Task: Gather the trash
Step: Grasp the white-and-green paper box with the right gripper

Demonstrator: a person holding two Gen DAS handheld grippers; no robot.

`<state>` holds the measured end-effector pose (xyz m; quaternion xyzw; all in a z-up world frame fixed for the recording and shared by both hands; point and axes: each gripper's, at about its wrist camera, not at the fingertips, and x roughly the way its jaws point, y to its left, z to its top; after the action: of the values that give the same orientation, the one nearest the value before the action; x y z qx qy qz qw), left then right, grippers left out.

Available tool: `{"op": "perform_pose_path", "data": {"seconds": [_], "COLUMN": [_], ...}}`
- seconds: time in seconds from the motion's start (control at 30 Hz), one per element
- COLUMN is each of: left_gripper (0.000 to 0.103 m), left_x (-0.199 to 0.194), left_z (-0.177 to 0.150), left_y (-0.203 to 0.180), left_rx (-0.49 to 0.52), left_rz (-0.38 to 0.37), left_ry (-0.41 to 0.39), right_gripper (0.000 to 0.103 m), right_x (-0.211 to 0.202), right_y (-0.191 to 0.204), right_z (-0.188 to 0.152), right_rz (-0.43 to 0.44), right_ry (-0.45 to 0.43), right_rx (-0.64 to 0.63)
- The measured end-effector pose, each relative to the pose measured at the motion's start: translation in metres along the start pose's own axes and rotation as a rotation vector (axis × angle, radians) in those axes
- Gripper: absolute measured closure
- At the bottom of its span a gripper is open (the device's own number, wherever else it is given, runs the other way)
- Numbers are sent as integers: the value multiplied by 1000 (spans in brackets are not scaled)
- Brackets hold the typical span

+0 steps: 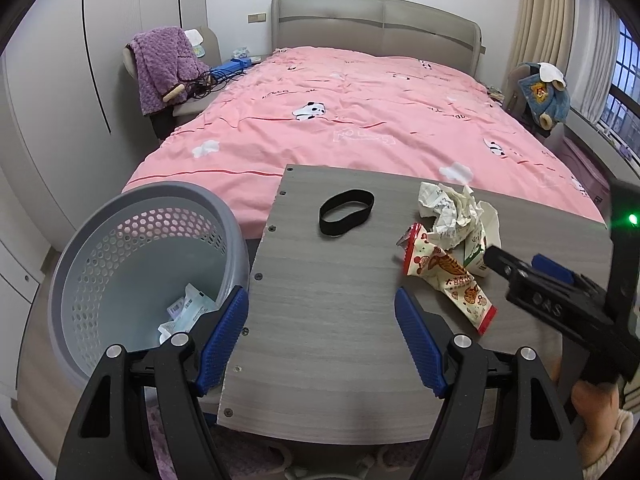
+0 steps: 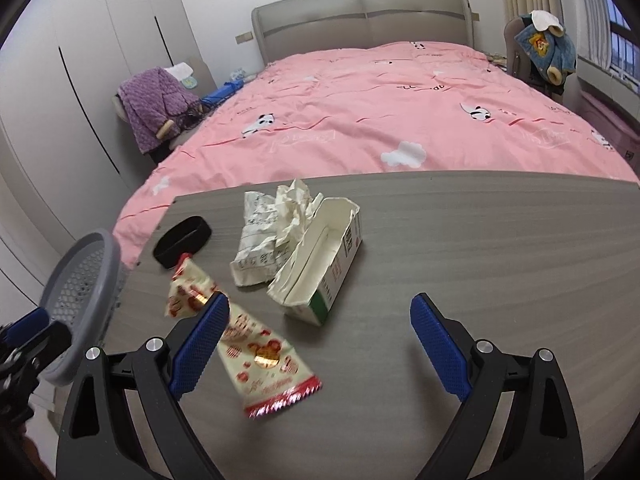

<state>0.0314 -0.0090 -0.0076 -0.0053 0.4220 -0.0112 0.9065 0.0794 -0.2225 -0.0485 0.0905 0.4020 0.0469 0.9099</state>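
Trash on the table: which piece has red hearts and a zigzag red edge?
The snack wrapper, flat beside the right gripper's left finger. The crumpled paper is plain white and balled up, and the torn carton is a box lying open.

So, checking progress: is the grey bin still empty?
Not empty. The left wrist view shows a few crumpled wrappers lying at the bottom of the bin.

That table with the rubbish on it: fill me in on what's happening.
A person holding two grippers is clearing trash off the table at the foot of the bed. The right gripper is open above the snack wrapper and torn carton; crumpled paper lies beside them. The left gripper is open and empty by the bin, which already holds a wrapper.
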Motion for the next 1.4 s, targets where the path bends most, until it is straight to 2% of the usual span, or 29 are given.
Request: {"op": "perform_pose_path", "data": {"seconds": [0.3,0.77,0.9,1.27,1.4], "left_gripper": [31,31,31,31,31], "left_x": [0,8,9,7,7], "left_z": [-1,-2,-3,-4,-4], "left_y": [-6,-13,-14,-16,-18], "left_rx": [5,16,14,18,21], "left_rz": [15,5,0,-11,-16], "left_ry": [3,20,26,23,21], "right_gripper": [13,16,16,41,56], "right_x": [23,17,18,35,35], "right_y": [-2,-25,-23,-8,-8], "right_z": [7,3,4,13,13], "right_rz": [-39,-111,-94,-79,-77], "right_ry": [33,41,39,73,76], "right_rx": [0,1,-8,-42,-42]}}
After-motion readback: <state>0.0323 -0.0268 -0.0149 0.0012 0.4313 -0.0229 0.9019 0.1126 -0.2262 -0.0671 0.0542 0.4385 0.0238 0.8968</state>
